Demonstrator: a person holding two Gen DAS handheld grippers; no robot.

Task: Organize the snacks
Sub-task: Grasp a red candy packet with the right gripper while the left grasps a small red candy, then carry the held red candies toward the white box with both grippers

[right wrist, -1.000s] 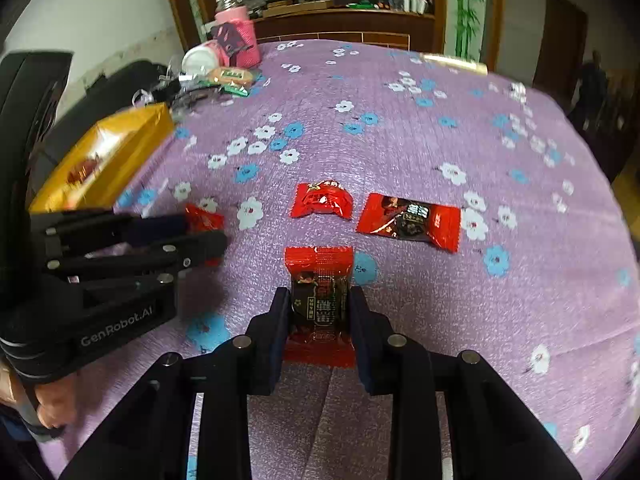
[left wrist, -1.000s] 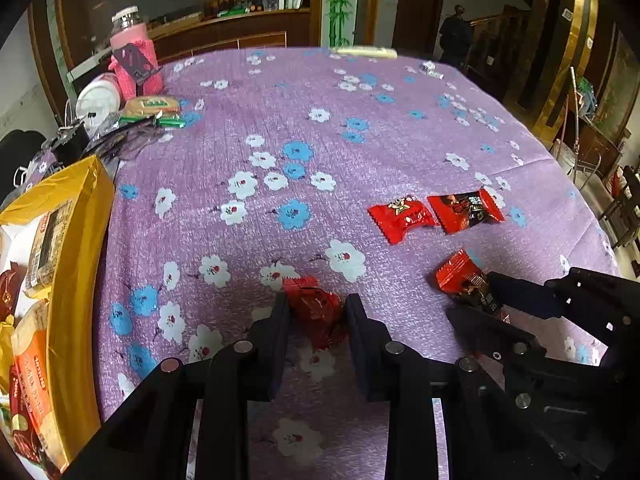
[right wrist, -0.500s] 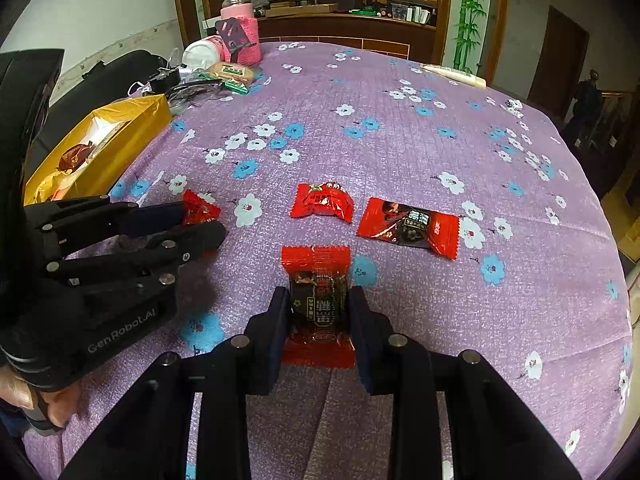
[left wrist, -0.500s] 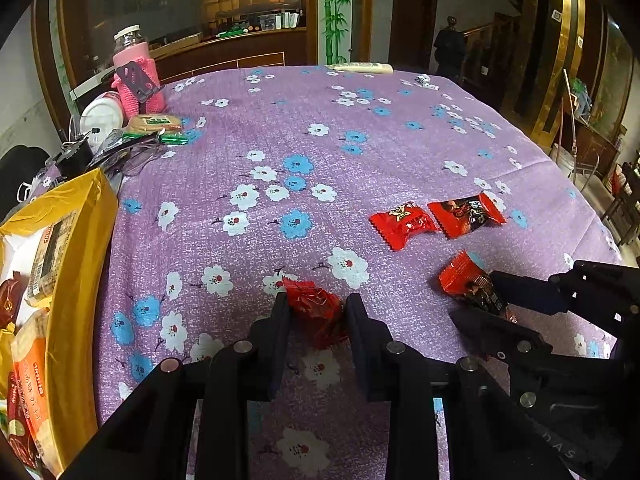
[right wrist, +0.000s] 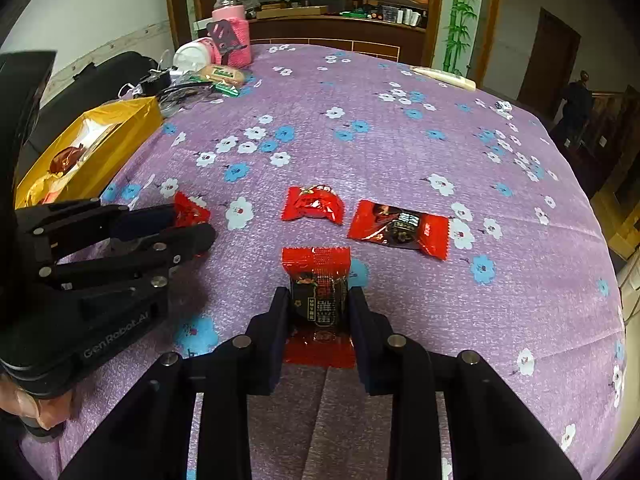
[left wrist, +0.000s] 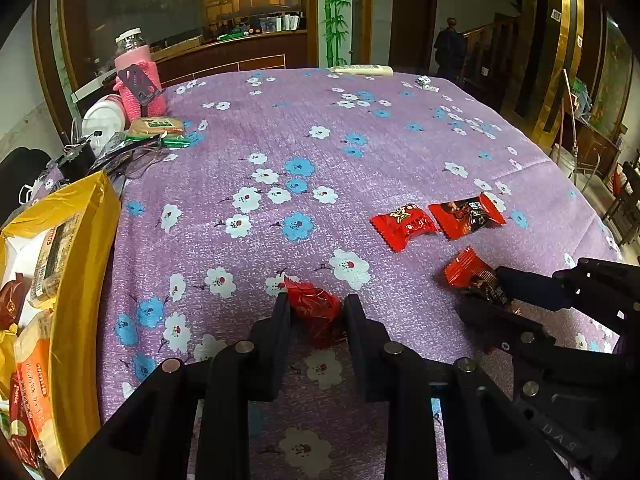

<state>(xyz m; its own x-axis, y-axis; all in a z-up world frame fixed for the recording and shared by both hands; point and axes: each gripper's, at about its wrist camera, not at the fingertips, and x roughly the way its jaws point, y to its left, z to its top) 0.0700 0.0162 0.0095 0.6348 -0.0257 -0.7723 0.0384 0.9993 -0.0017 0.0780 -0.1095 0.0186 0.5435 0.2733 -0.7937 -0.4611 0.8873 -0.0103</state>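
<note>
Both pairs of fingers are pinched on snacks: the left gripper [left wrist: 315, 312] squeezes a crumpled red candy [left wrist: 316, 310], the right gripper [right wrist: 319, 308] a flat red packet [right wrist: 318, 296]. Each hangs just over the purple cloth [left wrist: 360, 140], probably bound for the yellow box [left wrist: 86, 264] at the left, while two packets [right wrist: 313, 205] [right wrist: 398, 229] lie waiting.

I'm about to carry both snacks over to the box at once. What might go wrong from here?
The left gripper pinches the crumpled red foil candy only by its fingertips, so it may slip out on the way.

The right gripper clamps the red-and-black snack packet mid-body; both loose ends could flop and snag on the wall of the yellow cardboard box of packets.

Both grippers sit close together and could collide when swinging left.
</note>
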